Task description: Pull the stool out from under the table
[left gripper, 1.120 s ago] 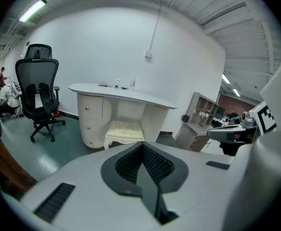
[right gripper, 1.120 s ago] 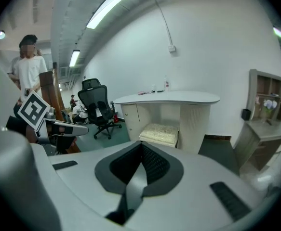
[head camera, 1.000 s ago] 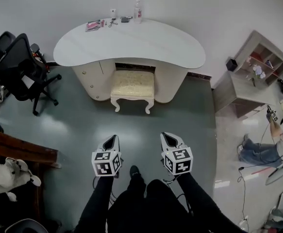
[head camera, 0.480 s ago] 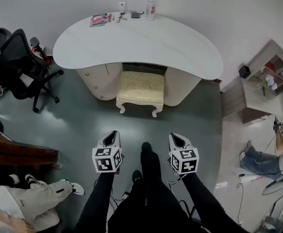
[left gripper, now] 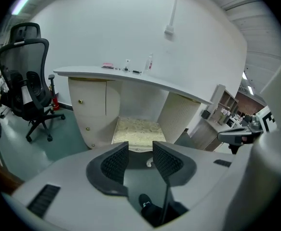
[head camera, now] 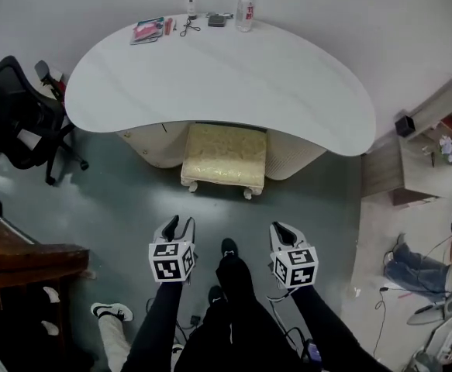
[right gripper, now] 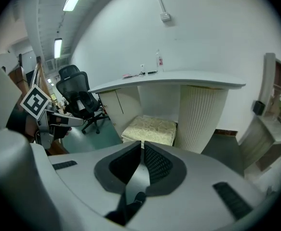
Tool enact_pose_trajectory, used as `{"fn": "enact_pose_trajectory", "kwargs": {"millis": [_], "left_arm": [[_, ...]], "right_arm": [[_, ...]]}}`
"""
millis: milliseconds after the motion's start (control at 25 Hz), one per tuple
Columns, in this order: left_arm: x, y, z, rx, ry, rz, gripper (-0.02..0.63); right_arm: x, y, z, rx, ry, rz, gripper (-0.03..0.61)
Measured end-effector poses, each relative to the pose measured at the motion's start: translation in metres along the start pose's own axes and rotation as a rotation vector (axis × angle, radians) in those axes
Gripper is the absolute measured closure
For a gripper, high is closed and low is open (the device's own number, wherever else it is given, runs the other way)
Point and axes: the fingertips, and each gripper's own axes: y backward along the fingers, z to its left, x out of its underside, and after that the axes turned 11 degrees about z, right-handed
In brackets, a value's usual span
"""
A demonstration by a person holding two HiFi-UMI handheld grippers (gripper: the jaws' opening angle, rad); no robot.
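Note:
A cream cushioned stool point(head camera: 224, 156) with white legs stands tucked halfway under the white kidney-shaped table point(head camera: 218, 76). Both grippers hover over the floor short of it, well apart from the stool. My left gripper point(head camera: 179, 225) has just been opening its jaws and nothing is between them; in the left gripper view the stool point(left gripper: 138, 129) shows beyond the parted left gripper point(left gripper: 140, 148). My right gripper point(head camera: 281, 229) is shut on nothing. The right gripper view shows the right gripper point(right gripper: 142, 146) with its pads together and the stool point(right gripper: 152, 127) ahead beside a ribbed table pedestal point(right gripper: 203, 117).
A black office chair point(head camera: 16, 118) stands left of the table and a dark wooden piece point(head camera: 24, 254) lies nearer left. A shelf unit point(head camera: 431, 142) and a seated person point(head camera: 412, 266) are at the right. A bottle point(head camera: 246, 10) and small items line the table's far edge.
The table and stool have come closer as I stepped forward. Both grippers have moved toward the stool. The left jaws, shut before, now stand apart; the right jaws stay shut.

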Motion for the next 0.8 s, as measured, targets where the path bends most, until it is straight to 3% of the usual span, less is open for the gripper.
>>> {"fn": "enact_pose_trajectory", "kwargs": {"millis": [120, 360, 800], "left_arm": [[-0.007, -0.025, 0.008, -0.009, 0.0, 0.018, 0.442], [-0.013, -0.068, 0.024, -0.03, 0.006, 0.067, 0.413], [0.019, -0.151, 0.05, -0.098, -0.051, 0.157, 0.374]], "right_arm": [[-0.002, -0.025, -0.01, -0.006, -0.007, 0.033, 0.515], [0.003, -0.07, -0.02, -0.008, -0.019, 0.105, 0.472], [0.029, -0.143, -0.047, 0.035, -0.049, 0.127, 0.454]]}}
